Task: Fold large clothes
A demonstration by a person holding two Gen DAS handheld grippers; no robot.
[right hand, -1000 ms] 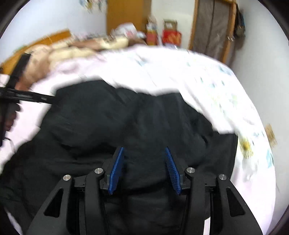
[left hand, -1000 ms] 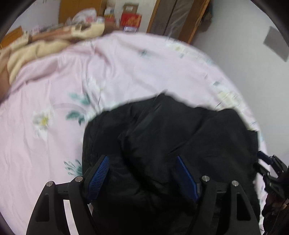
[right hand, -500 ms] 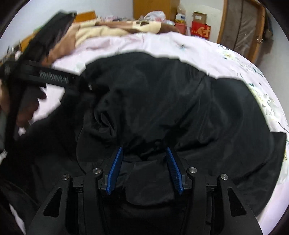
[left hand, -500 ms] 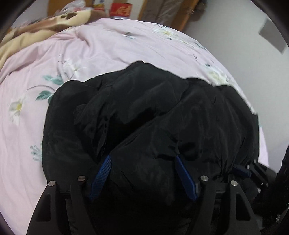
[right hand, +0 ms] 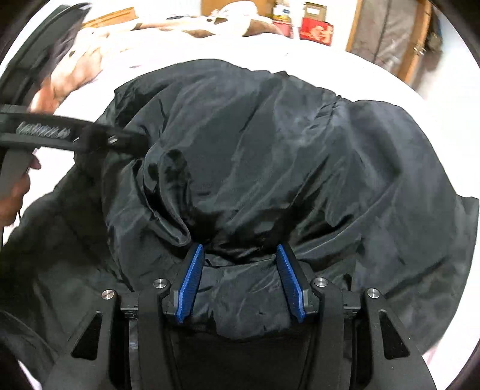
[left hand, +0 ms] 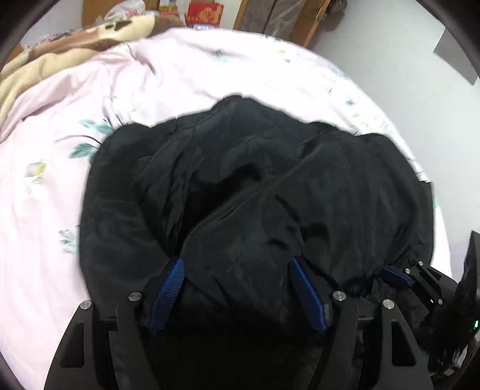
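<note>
A bulky black padded jacket (left hand: 270, 180) lies heaped on the pink flowered bed sheet (left hand: 54, 180). My left gripper (left hand: 237, 264) is shut on a thick bunch of the jacket, whose fabric bulges between the blue pads (left hand: 168, 288). In the right wrist view the jacket (right hand: 285, 150) fills most of the frame. My right gripper (right hand: 239, 249) is shut on a fat roll of its hem. The left gripper's body (right hand: 60, 135) and a hand (right hand: 15, 195) show at that view's left edge. The right gripper's blue pad (left hand: 399, 276) shows low on the right in the left wrist view.
A beige and brown blanket (left hand: 75, 45) is piled at the bed's far end. Behind it are a red box (left hand: 205, 15) and a wooden wardrobe (left hand: 285, 21). A white wall (left hand: 405, 60) runs along the bed's right side.
Both grippers came down toward the bed with the jacket still held. The jacket now spreads wider in both views. The left gripper's body has appeared at the left of the right wrist view.
</note>
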